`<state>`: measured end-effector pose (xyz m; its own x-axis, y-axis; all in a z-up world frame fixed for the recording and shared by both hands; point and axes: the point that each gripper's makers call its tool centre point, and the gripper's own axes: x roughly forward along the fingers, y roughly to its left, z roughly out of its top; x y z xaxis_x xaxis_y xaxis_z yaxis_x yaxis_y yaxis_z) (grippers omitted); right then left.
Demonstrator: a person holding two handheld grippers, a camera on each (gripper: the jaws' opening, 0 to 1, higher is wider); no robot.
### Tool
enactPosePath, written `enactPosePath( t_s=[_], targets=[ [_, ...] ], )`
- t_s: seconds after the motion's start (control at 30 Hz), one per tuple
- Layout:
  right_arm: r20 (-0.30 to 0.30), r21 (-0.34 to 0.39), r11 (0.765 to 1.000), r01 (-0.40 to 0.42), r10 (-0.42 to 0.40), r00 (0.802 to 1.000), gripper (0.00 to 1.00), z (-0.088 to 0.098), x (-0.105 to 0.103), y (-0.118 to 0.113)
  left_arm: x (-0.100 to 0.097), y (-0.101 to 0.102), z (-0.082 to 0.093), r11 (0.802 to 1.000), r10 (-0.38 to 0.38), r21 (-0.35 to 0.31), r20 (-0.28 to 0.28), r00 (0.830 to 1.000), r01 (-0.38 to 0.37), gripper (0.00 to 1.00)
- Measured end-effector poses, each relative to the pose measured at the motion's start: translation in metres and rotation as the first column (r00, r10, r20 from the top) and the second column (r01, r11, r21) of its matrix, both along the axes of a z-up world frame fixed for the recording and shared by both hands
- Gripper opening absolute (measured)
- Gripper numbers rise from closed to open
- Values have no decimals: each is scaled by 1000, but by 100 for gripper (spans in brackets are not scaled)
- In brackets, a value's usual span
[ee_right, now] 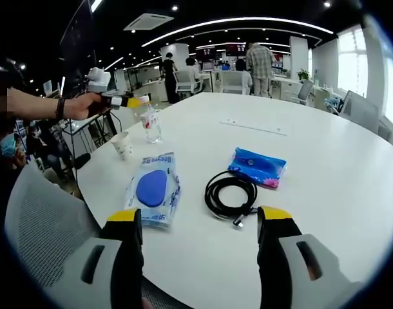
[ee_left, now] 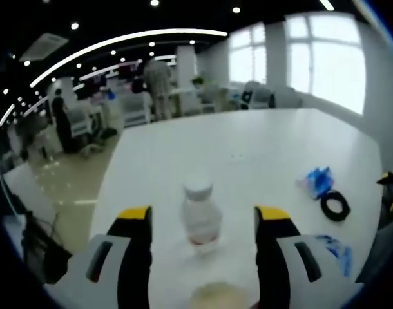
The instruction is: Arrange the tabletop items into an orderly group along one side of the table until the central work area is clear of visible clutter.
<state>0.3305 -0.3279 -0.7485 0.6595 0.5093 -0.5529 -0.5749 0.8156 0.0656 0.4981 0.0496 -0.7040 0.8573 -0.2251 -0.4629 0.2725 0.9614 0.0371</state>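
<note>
The left gripper (ee_left: pixel 202 215) hangs over the near edge of the white table (ee_left: pixel 248 148), its yellow-tipped jaws spread wide with a clear plastic bottle (ee_left: pixel 200 219) standing upright between them, gaps showing on both sides, so nothing is clamped. Just nearer along that edge, at the bottom of the left gripper view, the rim of a paper cup (ee_left: pixel 217 295) shows, blurred. From the right gripper view the same bottle (ee_right: pixel 150 123) stands close to the table's left edge with the paper cup (ee_right: pixel 122 145) beside it, and a person's hand (ee_right: pixel 87 105) holds the left gripper (ee_right: pixel 133 101) up against the bottle; whether metal touches plastic there is too small to tell.

The right gripper (ee_right: pixel 201 225) is also wide apart and holds nothing, hovering over the near edge. Ahead of it lie a flat clear packet with a blue disc (ee_right: pixel 153 188), a coiled black cable (ee_right: pixel 231 193) and a blue wrapped pack (ee_right: pixel 257 167), the cable just beside the pack. Towards the far edge rests a thin pale strip (ee_right: pixel 253 126), well apart from the rest
</note>
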Motion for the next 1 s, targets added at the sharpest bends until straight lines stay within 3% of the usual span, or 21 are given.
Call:
enactPosePath(
  t_s=[0.23, 0.43, 0.63, 0.87, 1.0],
  targets=[
    [-1, 0, 1000, -12, 12, 1000, 73, -1, -1, 2, -13, 4, -3, 1000, -2, 2, -15, 1000, 2, 62],
    [1, 7, 1000, -1, 1, 1000, 73, 0, 0, 0, -34, -8, -8, 999, -47, 6, -37, 998, 47, 63],
    [3, 9, 1000, 1, -1, 1000, 73, 0, 1, -1, -65, -26, -35, 983, -149, 93, -117, 982, 160, 62],
    [2, 12, 1000, 3, -3, 1000, 73, 0, 2, -1, -84, -33, -63, 975, -172, 110, -187, 967, 194, 58],
    [2, 13, 1000, 3, -3, 1000, 72, 0, 2, 0, -86, -31, -68, 973, -175, 113, -204, 963, 201, 58]
  ],
)
